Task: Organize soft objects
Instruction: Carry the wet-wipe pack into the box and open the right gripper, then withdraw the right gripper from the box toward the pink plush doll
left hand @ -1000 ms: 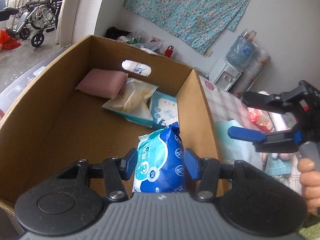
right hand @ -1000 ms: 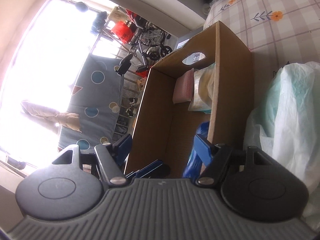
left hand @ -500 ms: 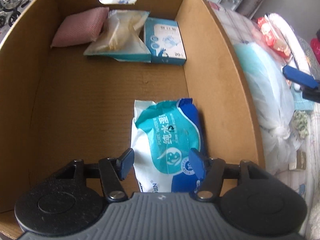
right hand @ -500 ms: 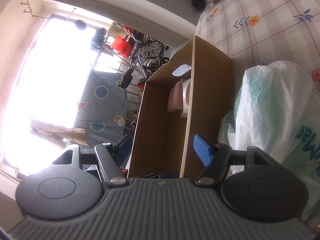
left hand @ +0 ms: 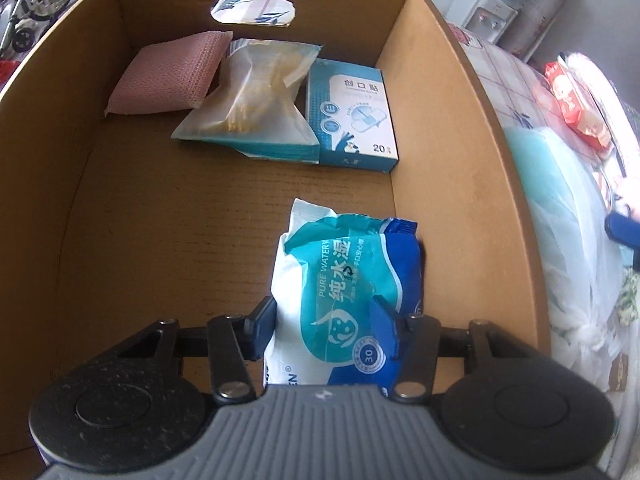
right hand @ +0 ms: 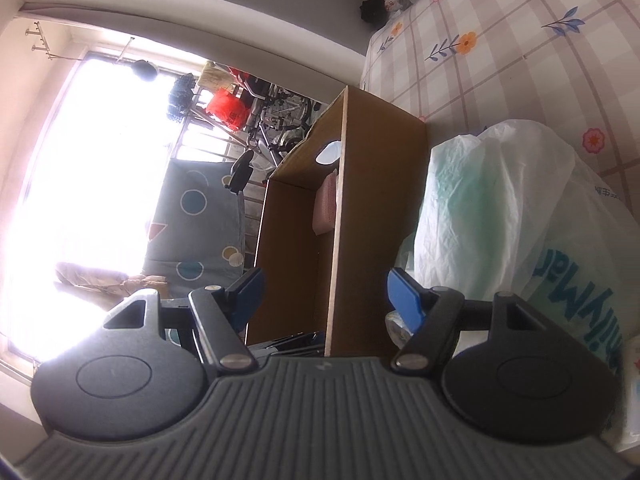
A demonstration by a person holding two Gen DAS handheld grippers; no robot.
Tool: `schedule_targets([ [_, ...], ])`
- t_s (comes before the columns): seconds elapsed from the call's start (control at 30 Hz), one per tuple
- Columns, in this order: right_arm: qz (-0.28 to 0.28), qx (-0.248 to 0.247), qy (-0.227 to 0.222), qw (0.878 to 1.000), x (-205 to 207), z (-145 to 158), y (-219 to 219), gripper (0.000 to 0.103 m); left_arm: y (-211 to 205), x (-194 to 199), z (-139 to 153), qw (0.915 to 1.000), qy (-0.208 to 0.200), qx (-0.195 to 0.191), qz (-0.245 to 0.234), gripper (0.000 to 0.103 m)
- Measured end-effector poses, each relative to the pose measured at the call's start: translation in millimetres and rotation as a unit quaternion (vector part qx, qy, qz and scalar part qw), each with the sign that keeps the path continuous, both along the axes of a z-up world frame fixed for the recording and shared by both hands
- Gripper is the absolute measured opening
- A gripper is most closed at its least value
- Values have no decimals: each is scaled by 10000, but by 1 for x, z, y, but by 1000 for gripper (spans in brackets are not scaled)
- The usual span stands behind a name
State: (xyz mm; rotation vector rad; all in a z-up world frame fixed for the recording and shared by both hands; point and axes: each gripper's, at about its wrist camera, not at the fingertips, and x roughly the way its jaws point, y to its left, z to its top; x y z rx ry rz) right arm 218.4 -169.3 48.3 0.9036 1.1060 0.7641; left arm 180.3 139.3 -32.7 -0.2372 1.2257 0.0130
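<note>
Lower now: "PURE WATER" wipes pack [left hand: 348, 292]

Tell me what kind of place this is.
Probably a lived-in home, perhaps a bedroom. A checked flowered sheet covers a bed-like surface under the cardboard box, a water dispenser stands by the wall, and laundry hangs outside the bright window.

We see a brown cardboard box [left hand: 460, 128], a pink sponge [left hand: 168, 76], a teal-and-white carton [left hand: 352, 116], a blue, teal and white wipes pack [left hand: 344, 304] and a checked, flowered tablecloth [right hand: 520, 40].
</note>
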Motion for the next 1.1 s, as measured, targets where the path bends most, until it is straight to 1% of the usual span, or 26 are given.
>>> schedule_targets([
  [0.2,-102,37,53,9999,-7,-7,-8,69,-2,24,-1,9996,-53,99,273,52],
  [0.33,-178,61,113,9998,-12,-12,-15,69,4,36,-2,9980,-160,-10,610,51],
  [0.43,-238,37,120,9996,-17,-14,-21,69,7,39,-3,9968,-230,-72,761,51],
  [0.57,-357,-77,88,9993,-26,-18,-27,69,6,37,-3,9955,-436,-63,844,52],
  [0.63,-386,-232,50,9990,-32,-22,-28,69,4,35,-3,9954,-511,-18,815,53],
  [0.7,-392,-333,-30,9987,-39,-23,-27,69,1,31,-1,9958,-550,20,733,62],
  [0.77,-418,-404,-142,9982,-44,-21,-29,69,1,27,4,9957,-582,-36,714,65],
  [0.83,-502,-484,-283,9972,-48,-16,-33,70,0,21,12,9953,-705,-46,658,67],
  [0.87,-540,-516,-349,9966,-50,-14,-34,70,0,17,17,9949,-796,-67,615,70],
  [0.93,-638,-574,-497,9951,-53,-8,-40,72,1,8,29,9927,-1051,-52,591,74],
  [1.0,-710,-608,-628,9936,-55,-3,-45,73,2,-2,43,9892,-1333,70,602,77],
  [1.1,-832,-627,-765,9916,-58,2,-52,74,3,-15,60,9836,-1667,229,655,77],
])
